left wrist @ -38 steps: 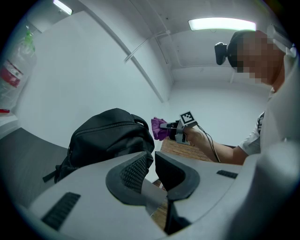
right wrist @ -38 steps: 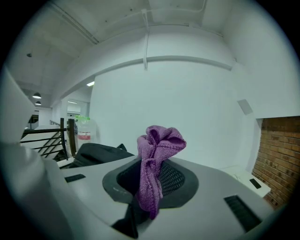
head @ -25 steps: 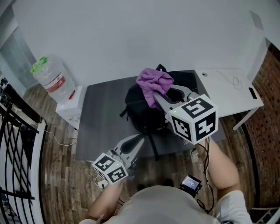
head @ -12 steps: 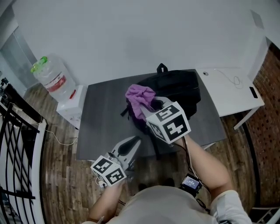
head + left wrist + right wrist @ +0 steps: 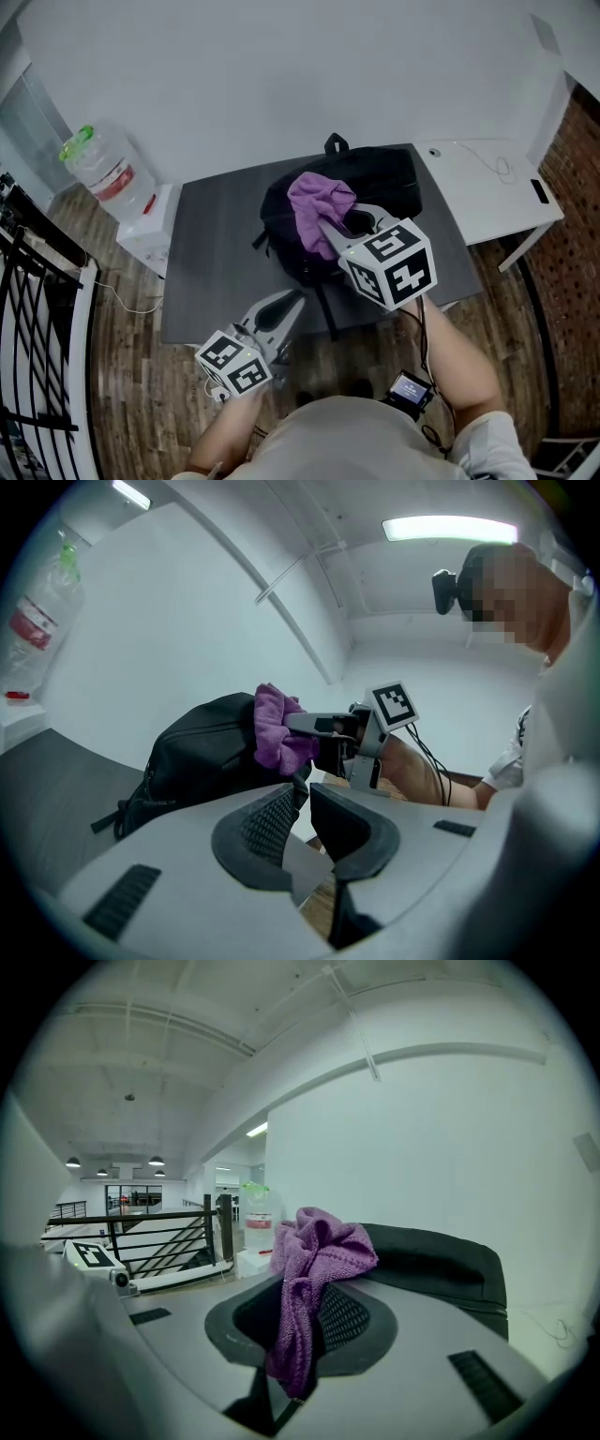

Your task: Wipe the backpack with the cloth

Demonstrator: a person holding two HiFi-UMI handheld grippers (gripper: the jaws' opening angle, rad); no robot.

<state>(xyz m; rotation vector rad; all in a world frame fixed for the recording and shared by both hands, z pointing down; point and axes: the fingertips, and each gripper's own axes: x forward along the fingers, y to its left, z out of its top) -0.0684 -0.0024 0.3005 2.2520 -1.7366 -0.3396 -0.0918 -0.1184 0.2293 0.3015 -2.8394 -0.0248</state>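
A black backpack lies on the dark grey table near the back wall. My right gripper is shut on a purple cloth and holds it over the backpack's top. The right gripper view shows the cloth bunched between the jaws, with the backpack right behind it. My left gripper hangs at the table's front edge, jaws together, holding nothing. In the left gripper view the backpack and the cloth show ahead of the left gripper.
A white desk adjoins the table's right side. At the far left a water bottle stands beside a small white unit. A black railing runs along the left edge. The floor is wood planks.
My right gripper carried the cloth left and toward me across the backpack, then back a little to the right. The left gripper stayed where it was.
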